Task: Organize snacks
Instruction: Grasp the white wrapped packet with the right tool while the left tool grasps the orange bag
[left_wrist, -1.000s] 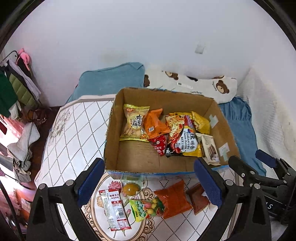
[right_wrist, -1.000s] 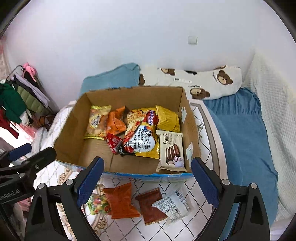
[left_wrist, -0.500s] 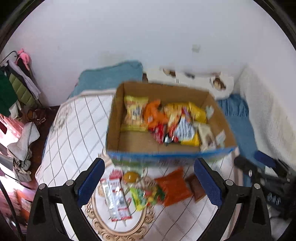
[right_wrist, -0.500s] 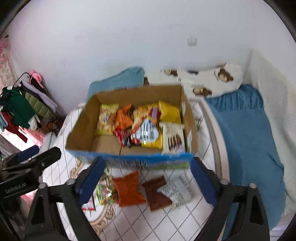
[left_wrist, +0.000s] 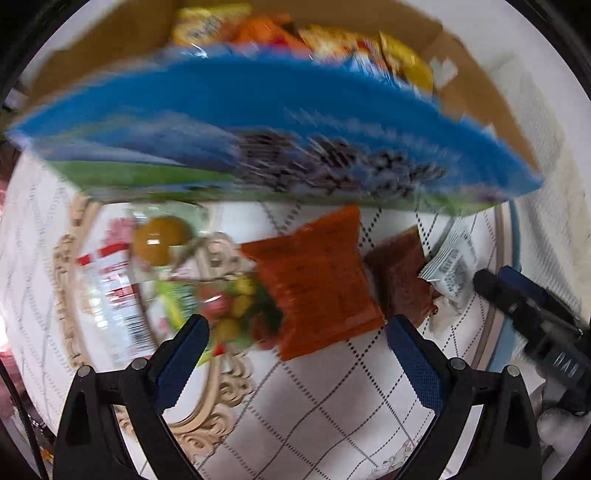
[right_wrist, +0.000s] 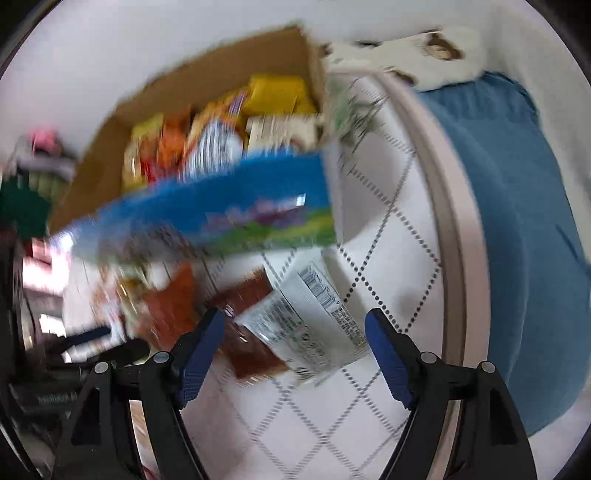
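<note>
Both tools released, empty. Left tool (left_wrist: 295, 347) over orange snack packet (left_wrist: 317, 280); right tool (right_wrist: 293, 336) over white packet (right_wrist: 314, 321). Both packets on quilted bed cover beside the carton's (left_wrist: 258, 122) blue wall. Risk: packets overlap; pinching two, or the cover.

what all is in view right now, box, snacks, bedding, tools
cardboard box: one, brown with a blue printed front, far side of the quilt, holding mixed snack packets
orange packet: one, on the quilt in front of the box
dark red packet: one, right of the orange one
white packet: one, partly over the dark red one
candy bag: one, multicoloured, left of the orange one
yellow-brown round snack: one, near the box front
white and red packet: one, far left
quilt: white, diamond pattern
blue blanket: one, right
bear pillow: one, white
left tool: open
right tool: open
</note>
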